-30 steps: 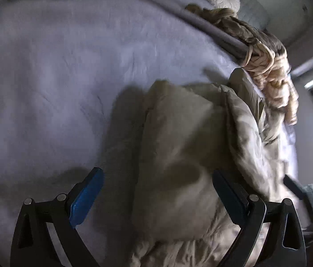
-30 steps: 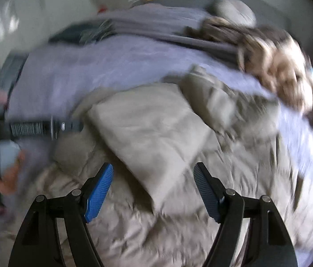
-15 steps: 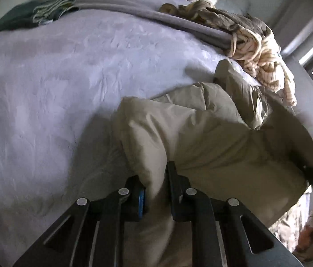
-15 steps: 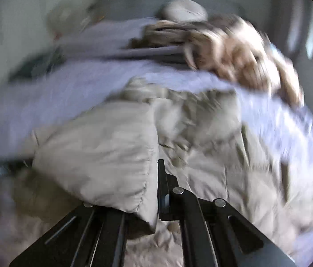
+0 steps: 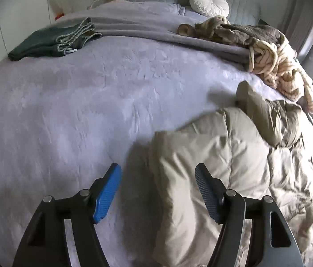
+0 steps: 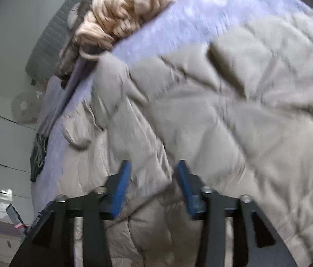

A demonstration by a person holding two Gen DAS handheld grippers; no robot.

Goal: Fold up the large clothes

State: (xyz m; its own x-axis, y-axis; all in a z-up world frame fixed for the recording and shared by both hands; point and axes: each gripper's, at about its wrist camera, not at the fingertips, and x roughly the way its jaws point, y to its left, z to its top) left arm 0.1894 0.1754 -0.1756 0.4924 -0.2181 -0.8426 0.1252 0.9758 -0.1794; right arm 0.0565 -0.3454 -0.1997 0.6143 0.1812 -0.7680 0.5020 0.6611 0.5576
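A beige quilted puffer jacket (image 5: 223,155) lies crumpled on a lilac bed cover (image 5: 67,111), with a folded sleeve on top at its left side. My left gripper (image 5: 157,178) is open and empty just above the jacket's left edge. In the right wrist view, my right gripper (image 6: 151,173) is open, its blue pads either side of a ridge of the jacket (image 6: 234,122) without pinching it. The right wrist view is motion-blurred.
A folded dark green garment (image 5: 52,42) lies at the far left of the bed. A cream chunky knit (image 5: 278,66) and a brown garment (image 5: 234,31) are heaped at the far right. A round white pillow (image 5: 209,5) sits by the grey headboard.
Both grippers were shut on the jacket's folded sleeve half a second ago; both have opened and let it go. The left gripper pulled back; the right swung over the jacket's body.
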